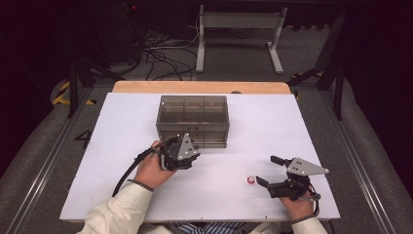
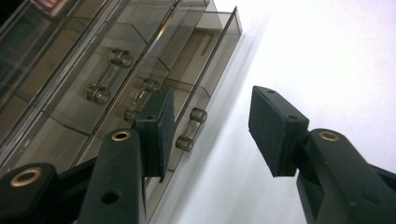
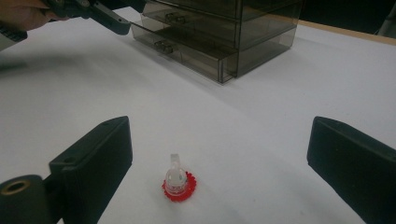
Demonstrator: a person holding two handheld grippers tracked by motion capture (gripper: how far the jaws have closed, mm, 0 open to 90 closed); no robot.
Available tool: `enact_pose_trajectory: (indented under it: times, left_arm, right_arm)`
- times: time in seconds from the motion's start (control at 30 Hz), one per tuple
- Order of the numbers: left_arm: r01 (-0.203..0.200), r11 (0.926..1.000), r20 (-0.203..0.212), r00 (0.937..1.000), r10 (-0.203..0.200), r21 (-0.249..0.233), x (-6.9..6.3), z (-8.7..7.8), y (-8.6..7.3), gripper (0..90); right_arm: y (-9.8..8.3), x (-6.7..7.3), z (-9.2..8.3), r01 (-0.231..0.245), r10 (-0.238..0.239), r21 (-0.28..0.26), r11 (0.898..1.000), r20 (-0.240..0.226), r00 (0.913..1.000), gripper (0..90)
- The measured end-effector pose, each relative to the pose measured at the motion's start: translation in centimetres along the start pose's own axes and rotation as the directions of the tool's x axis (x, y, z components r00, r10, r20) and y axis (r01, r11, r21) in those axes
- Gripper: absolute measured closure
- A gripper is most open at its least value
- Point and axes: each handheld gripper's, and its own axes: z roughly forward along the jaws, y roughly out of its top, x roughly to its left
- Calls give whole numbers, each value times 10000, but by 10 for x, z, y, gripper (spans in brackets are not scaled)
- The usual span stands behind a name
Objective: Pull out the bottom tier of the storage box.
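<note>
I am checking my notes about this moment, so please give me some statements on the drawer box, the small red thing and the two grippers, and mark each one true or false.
1. The left gripper is open, at the handle of the drawer box's bottom drawer. True.
2. The right gripper is shut on the small red piece. False: its jaws stand wide apart, and the piece sits on the white table between them, untouched.
3. The bottom drawer sticks out a little from the box front. True.
4. The red piece lies inside a drawer. False: it is on the table, away from the box.
5. The box is smoky and see-through. True.
</note>
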Motion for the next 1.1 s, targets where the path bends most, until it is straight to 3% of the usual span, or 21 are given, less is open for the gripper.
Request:
enact_pose_trajectory:
  times: [0.1,0.13,0.3,0.4,0.53,0.57,0.9,1.1]
  left_arm:
    - [604,9981,821,9949,-590,-154,10,-2,-1,521]
    - [604,9981,821,9949,-590,-154,10,-2,-1,523]
    - [1216,9924,1381,9834,-1180,-181,21,-2,-3,544]
    - [1444,9894,1466,9791,-1410,-123,25,-1,-5,544]
    - [1922,9812,1736,9670,-1862,-178,32,1,-8,543]
    - [2078,9780,1916,9607,-2007,-176,35,2,-9,544]
    - [2359,9717,2051,9516,-2290,-94,43,10,-11,544]
    - [2408,9705,1923,9519,-2387,128,47,18,-12,544]
  right_arm:
    - [0,0,0,6,-6,20,10000,-11,10000,72]
    - [0,0,0,6,-6,20,10000,-11,10000,72]
    - [0,0,0,2,-2,22,10000,-15,10000,72]
    - [0,0,0,0,0,19,10000,-15,10000,72]
    - [0,0,0,-2,2,17,10000,-22,10000,72]
    - [0,0,0,-19,19,22,10000,-25,10000,73]
    - [0,0,0,-39,39,37,10000,-14,10000,72]
    - [0,0,0,-40,40,36,10000,-19,10000,72]
